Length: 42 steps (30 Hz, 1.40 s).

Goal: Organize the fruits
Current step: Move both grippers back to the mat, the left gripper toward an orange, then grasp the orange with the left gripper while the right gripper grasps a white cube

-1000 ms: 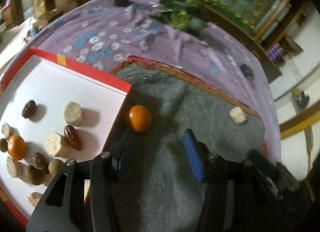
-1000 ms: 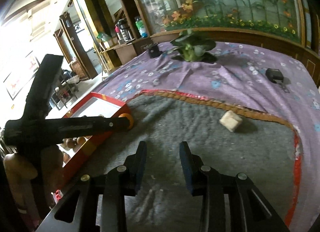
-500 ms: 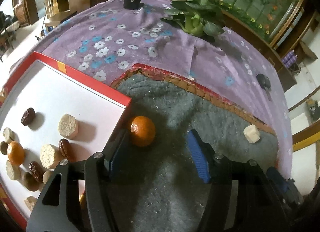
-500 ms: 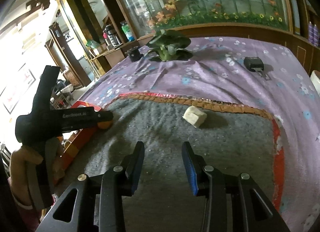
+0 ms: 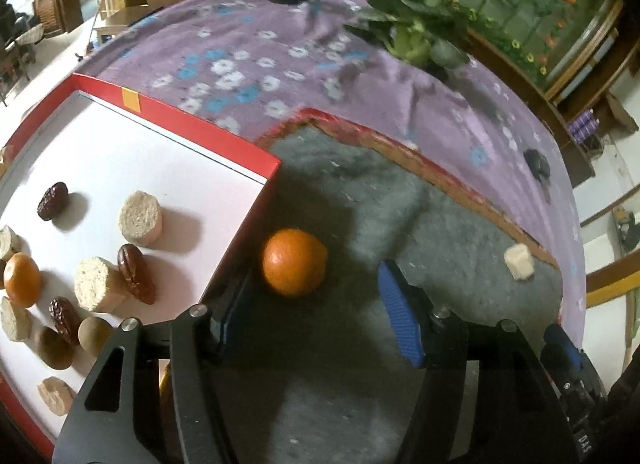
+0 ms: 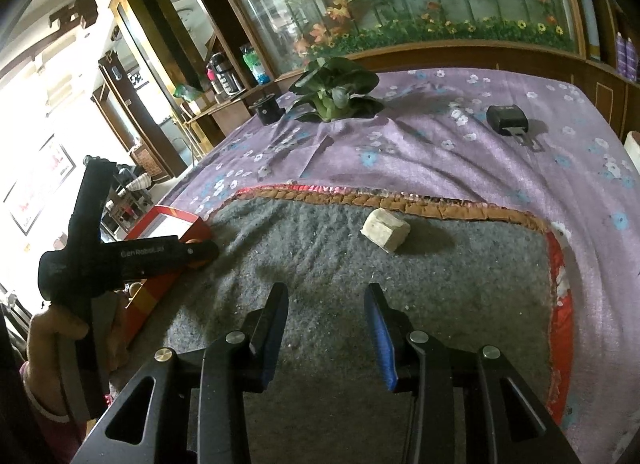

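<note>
Step in hand, as judged: picking the stray orange [image 5: 295,262] off the grey mat [image 5: 360,344] to put it with the other pieces in the red-rimmed tray [image 5: 208,136].

The orange lay on the mat, just beside the tray's red wall, out ahead of the left gripper [image 5: 316,308]. Its jaws stood wide apart with nothing between them; the fruit sat beyond the tips and nearer the left finger [image 5: 236,312], which ran close along the tray wall.

The right gripper [image 6: 328,328] hung over bare mat, jaws partly apart and empty. The pale block [image 6: 386,230] lay well ahead of it, near the mat's braided border.

Advice for the grasp: push the left gripper forward until the fruit's widest part sits between the pads, and shift it slightly toward the tray so the orange centres. The wall leaves little room for the left finger, so it may catch on the rim. Round fruit probably rolls if one pad touches first; close slowly and evenly.
</note>
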Each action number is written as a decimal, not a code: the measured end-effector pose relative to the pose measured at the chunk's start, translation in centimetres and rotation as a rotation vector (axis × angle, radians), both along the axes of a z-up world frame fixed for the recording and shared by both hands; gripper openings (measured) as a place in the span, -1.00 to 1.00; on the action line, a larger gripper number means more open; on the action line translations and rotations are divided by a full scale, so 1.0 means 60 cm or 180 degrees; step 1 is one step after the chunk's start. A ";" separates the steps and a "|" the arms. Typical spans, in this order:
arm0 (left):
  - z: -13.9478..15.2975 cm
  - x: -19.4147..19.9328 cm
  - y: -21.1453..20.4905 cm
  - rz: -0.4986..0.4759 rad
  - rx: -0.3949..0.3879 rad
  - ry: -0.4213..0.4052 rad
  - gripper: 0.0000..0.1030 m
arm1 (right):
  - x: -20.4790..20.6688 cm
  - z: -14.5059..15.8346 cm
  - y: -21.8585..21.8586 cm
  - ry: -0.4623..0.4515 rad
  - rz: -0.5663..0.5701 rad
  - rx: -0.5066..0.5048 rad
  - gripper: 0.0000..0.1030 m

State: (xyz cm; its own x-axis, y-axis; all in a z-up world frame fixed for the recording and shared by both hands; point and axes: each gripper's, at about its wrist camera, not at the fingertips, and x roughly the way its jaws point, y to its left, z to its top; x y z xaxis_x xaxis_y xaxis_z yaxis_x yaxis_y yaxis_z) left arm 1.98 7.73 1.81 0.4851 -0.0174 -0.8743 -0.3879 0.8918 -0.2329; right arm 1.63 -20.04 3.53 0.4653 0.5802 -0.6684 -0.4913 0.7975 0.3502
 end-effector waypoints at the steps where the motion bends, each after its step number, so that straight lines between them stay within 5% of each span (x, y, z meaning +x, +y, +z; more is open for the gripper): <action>1: 0.000 -0.001 0.008 0.0043 -0.0037 0.0017 0.22 | 0.000 0.000 0.000 0.0006 0.0002 0.0011 -0.25; 4: 0.002 0.001 0.017 0.0070 -0.0178 0.0026 0.22 | 0.001 -0.001 0.001 0.0005 0.0015 0.0023 -0.25; 13: 0.001 0.023 -0.010 -0.0088 -0.0038 0.0042 0.22 | 0.005 -0.002 0.003 0.0015 -0.0002 -0.0012 -0.25; 14: 0.000 0.024 -0.013 -0.0114 -0.0032 0.0039 0.18 | 0.005 -0.002 0.004 0.0010 -0.0002 -0.0025 -0.25; 16: 0.000 0.026 -0.024 -0.0167 0.0138 0.0041 -0.36 | 0.006 0.001 0.006 -0.0007 -0.0001 -0.0064 -0.24; 24: 0.012 0.014 -0.025 -0.0302 0.0220 -0.0106 -0.36 | 0.056 -0.005 0.039 -0.0114 0.0041 -0.0454 -0.24; 33: 0.039 0.012 -0.044 -0.0489 0.0218 -0.0311 -0.36 | 0.111 -0.030 0.051 0.0402 -0.0556 -0.0397 -0.24; 42: 0.035 0.002 -0.043 -0.0575 0.0132 -0.0294 -0.36 | 0.149 -0.037 0.075 0.0251 -0.0980 -0.0801 -0.24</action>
State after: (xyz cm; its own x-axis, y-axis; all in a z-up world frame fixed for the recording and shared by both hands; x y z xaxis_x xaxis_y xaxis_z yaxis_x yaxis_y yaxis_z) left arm 2.11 5.13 3.89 0.5556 -0.0764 -0.8279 -0.1995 0.9545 -0.2219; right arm 10.58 -15.53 1.30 0.5335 0.2354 -0.8124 -0.1957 0.9688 0.1522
